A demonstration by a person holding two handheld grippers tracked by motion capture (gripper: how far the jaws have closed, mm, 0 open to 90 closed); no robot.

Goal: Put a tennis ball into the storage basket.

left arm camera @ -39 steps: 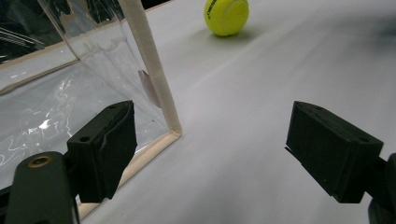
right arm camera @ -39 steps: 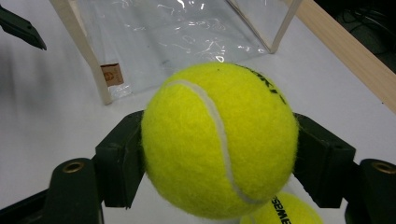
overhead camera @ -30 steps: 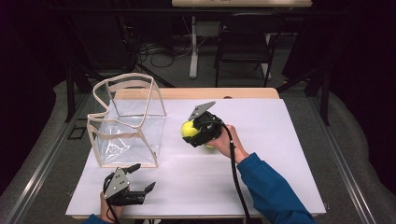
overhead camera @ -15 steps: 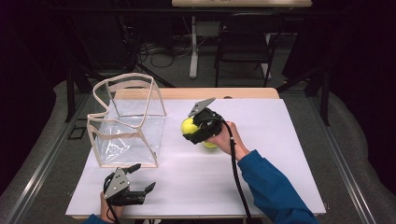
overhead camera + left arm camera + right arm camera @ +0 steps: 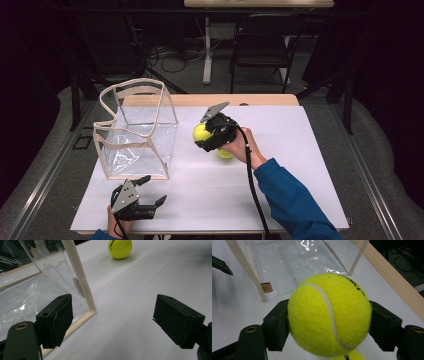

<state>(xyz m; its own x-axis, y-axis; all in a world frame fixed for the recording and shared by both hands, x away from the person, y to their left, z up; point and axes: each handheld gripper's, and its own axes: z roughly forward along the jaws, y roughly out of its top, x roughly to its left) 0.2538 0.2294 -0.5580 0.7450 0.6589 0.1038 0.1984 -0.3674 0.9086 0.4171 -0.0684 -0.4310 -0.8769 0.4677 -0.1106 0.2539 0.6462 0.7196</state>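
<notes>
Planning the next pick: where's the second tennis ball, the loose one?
In the high view, the loose ball lies on the table mid-right, just below the right gripper and its held ball, right of the bag.

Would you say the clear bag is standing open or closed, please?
Open: the clear bag stands upright on the table, its cream-trimmed mouth spread wide, with nothing visible inside.

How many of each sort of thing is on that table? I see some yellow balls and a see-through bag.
Tennis balls: 2, one held in the right gripper, one lying on the table.
Clear bags: 1, standing open.
Handheld grippers: 2, counting the left gripper.
Total: 5
</notes>
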